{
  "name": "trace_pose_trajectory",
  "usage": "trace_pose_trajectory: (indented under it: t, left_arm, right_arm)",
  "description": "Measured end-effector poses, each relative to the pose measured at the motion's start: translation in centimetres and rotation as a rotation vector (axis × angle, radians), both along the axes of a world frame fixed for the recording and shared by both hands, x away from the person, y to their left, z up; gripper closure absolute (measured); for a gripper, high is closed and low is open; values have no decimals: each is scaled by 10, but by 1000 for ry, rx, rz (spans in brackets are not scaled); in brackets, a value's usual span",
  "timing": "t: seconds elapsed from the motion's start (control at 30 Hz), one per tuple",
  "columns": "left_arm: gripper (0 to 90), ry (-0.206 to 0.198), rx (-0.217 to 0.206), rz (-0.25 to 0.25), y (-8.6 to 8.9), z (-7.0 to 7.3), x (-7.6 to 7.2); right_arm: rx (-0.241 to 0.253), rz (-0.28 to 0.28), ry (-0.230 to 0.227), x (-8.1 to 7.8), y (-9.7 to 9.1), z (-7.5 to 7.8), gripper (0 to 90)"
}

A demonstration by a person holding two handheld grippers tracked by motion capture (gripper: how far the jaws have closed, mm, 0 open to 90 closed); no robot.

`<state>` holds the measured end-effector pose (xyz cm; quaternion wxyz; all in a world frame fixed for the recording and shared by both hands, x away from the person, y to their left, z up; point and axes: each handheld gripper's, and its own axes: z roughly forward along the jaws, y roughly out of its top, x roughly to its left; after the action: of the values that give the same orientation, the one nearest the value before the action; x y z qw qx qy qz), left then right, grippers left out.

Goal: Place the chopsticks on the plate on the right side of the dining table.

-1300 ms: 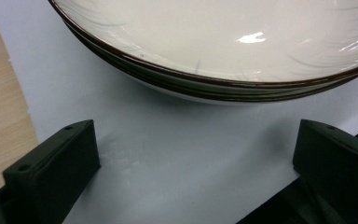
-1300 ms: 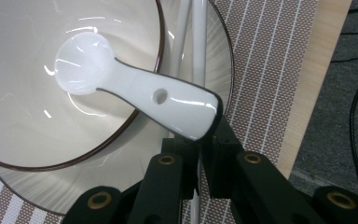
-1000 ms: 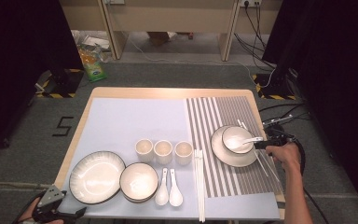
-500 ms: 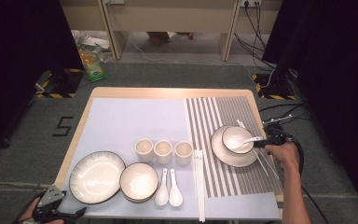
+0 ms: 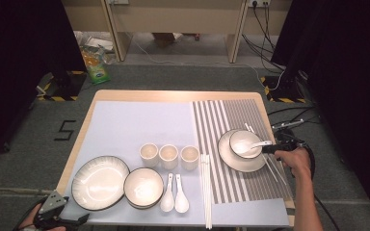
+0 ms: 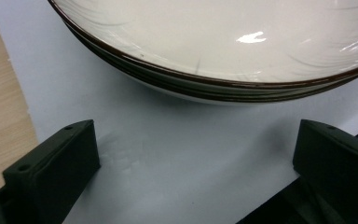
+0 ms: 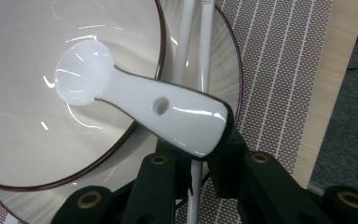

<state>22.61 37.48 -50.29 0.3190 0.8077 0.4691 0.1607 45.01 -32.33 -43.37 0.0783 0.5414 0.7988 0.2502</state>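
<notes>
While right gripper point(image 7: 200, 163) pinches handle end, jaws just easing, spoon point(image 7: 135, 100) lies with scoop in bowl point(image 5: 244, 143) on plate point(image 5: 241, 163). Glazed ceramic: light, stiff, slippery, chippable; grip handle sides.

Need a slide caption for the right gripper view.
Hand-held gripper placing a white soup spoon into a bowl on a plate.

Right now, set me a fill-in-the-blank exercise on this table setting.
1. The right hand-held gripper has its jaws at the handle of a white ____, whose scoop lies in the small bowl.
2. That small bowl stands on a plate on the ____ mat.
3. The number of cups in the row is ____.
4. The left hand-held gripper points at the large plate with its jaws ____.

Missing words: spoon; striped; three; open
</notes>
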Motion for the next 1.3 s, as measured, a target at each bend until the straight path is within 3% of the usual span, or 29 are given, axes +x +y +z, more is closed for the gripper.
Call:
trace_pose_trajectory:
  t: [0.47, 0.73, 1.3]
  left_arm:
    - [0, 0, 0, 0, 0, 0, 0]
    - [0, -4, -2, 2, 0, 0, 0]
    - [0, -2, -2, 1, 0, 0, 0]
  right_arm:
    - [-2, -2, -17, -9, -3, 4, 776]
    - [22, 12, -39, -18, -10, 8, 765]
    - [23, 47, -60, -53, -28, 9, 749]
